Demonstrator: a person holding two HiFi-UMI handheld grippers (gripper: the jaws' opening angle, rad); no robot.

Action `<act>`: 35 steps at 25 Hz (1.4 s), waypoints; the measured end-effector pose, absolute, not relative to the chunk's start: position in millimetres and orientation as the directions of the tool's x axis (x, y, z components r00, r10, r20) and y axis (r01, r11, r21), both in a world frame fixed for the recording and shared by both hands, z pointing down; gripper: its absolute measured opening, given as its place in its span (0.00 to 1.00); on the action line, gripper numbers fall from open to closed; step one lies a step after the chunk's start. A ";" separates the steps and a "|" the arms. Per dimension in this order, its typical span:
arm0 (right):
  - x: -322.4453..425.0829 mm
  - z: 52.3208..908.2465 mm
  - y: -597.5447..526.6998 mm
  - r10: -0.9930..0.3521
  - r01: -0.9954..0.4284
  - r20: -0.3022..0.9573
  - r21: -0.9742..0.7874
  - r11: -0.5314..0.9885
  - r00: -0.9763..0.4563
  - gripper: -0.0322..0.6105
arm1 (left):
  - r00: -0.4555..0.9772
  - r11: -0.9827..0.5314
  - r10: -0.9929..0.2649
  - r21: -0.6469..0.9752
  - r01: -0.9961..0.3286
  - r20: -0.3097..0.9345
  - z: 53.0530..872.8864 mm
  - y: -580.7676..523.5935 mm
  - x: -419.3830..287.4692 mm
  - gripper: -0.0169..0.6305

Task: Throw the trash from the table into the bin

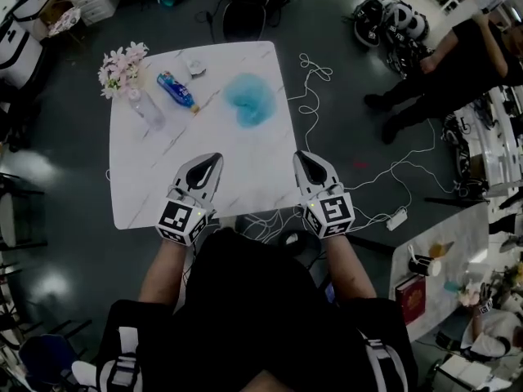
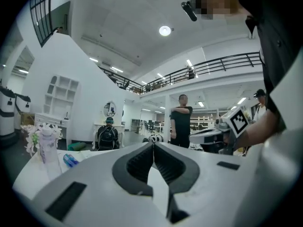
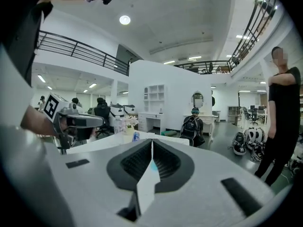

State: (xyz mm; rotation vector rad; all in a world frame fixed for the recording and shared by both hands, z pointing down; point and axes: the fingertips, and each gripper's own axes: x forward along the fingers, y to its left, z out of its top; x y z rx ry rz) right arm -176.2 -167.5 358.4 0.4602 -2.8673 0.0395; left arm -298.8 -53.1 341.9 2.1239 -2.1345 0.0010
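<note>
Reaching step, likely: left tool (image 1: 211, 163) and right tool (image 1: 306, 160), both pressed together, empty, over white marble desk (image 1: 245, 182) near edge. Target crumpled blue plastic bag (image 1: 249, 100) lies toward far edge; spread before pinching.

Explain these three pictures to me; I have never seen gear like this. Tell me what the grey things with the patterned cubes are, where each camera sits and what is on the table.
There is no robot here. A person holds a grey gripper in each hand, the left gripper and the right gripper; the patterned cubes are part of them. The top-down picture comes from a camera on the person's head. The other two come from cameras riding on each gripper, looking along its fingers. On the white marble table lie a blue bottle, a crumpled piece of blue plastic and a small crumpled wrapper, near a vase of flowers. Both grippers have their fingers closed together with nothing between them, so nothing is held.
</note>
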 end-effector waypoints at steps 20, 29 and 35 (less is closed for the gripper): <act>-321.4 509.5 -209.9 -0.242 -0.241 0.534 0.073 0.968 -0.810 0.21 | -0.083 0.115 -0.979 0.168 -0.979 0.187 403.1 -44.1 -425.4 0.05; -338.9 571.9 -240.4 -0.269 -0.321 0.656 0.044 0.946 -0.705 0.33 | -0.050 0.095 -0.971 0.186 -0.978 0.235 430.6 -55.3 -434.5 0.05; -340.6 593.5 -253.0 -0.264 -0.342 0.706 0.033 0.939 -0.657 0.37 | -0.079 0.133 -0.960 0.192 -0.972 0.268 429.9 -52.1 -441.9 0.05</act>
